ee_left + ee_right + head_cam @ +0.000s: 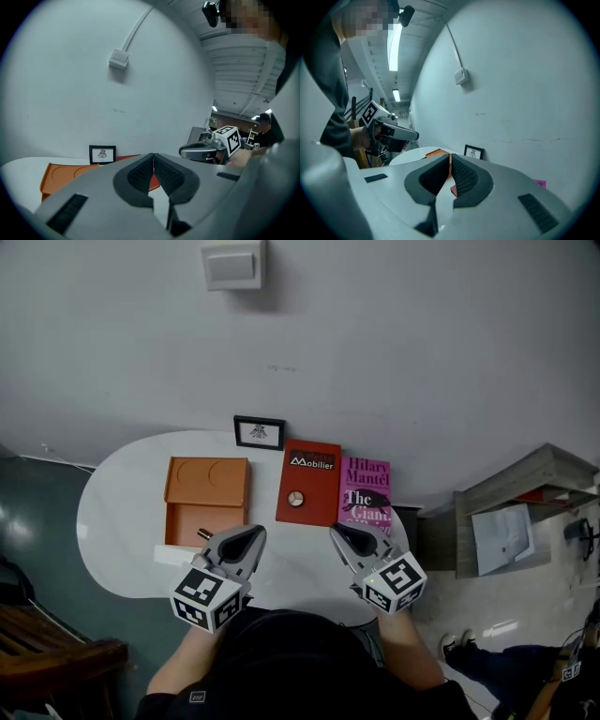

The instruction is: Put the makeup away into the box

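Note:
An open orange box [207, 495] lies on the white oval table [122, 512], left of centre; it also shows in the left gripper view as the orange box [60, 175]. A small dark tube with a gold end [203, 534] rests at the box's near edge, partly hidden by my left gripper [253, 538]. That gripper hovers just right of the tube, pads together, nothing between them. My right gripper [337, 532] hangs over the table's near right part, shut and empty. In their own views, the left gripper [153, 157] and right gripper [450, 156] show pads meeting.
A red book [309, 484] and a pink book [365, 491] lie side by side right of the box. A small framed picture [259, 432] leans on the wall behind. A flat white item [171, 556] lies by the box's near left corner. A grey shelf unit [525, 512] stands to the right.

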`<action>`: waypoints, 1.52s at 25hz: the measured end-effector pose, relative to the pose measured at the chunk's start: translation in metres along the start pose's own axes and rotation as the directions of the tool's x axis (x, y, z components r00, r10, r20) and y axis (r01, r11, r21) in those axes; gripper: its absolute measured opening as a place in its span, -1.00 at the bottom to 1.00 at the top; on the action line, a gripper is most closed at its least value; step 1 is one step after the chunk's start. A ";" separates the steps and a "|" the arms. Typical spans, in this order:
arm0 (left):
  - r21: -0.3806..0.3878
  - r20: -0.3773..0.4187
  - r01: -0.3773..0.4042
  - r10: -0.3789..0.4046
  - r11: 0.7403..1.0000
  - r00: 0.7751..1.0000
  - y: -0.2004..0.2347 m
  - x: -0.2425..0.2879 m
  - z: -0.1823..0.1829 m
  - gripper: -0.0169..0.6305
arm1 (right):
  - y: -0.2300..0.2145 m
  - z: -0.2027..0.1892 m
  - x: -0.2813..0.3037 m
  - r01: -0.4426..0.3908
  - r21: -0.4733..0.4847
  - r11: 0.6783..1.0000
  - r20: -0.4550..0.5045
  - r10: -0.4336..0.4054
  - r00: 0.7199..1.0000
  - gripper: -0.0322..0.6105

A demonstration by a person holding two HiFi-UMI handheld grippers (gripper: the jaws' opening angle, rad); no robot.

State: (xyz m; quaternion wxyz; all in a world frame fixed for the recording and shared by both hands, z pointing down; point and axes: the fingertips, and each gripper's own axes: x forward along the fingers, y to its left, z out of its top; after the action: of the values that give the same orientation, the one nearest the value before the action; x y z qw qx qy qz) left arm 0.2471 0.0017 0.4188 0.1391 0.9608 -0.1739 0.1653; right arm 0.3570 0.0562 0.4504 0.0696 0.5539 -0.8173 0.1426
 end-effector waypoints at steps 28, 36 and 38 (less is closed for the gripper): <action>-0.134 -0.137 -0.055 0.036 0.989 0.990 0.065 0.006 -0.073 -0.91 | -0.032 -0.116 0.137 -0.097 0.038 0.995 -0.337 0.104 0.936 -0.55; -0.161 -0.121 -0.139 0.120 0.977 0.985 0.073 -0.015 -0.072 -0.91 | -0.057 -0.150 0.163 -0.036 -0.066 0.997 -0.450 0.002 0.893 -0.26; -0.170 -0.127 -0.162 0.142 0.972 0.982 0.075 -0.023 -0.076 -0.91 | -0.061 -0.156 0.169 -0.020 -0.084 0.996 -0.470 -0.022 0.882 -0.23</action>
State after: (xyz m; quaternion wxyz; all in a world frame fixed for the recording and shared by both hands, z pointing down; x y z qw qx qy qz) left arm 0.1778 -0.0347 0.4947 0.2216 0.9172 -0.2530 0.2137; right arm 0.3430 -0.0657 0.6541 0.2898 0.4997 -0.7810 0.2373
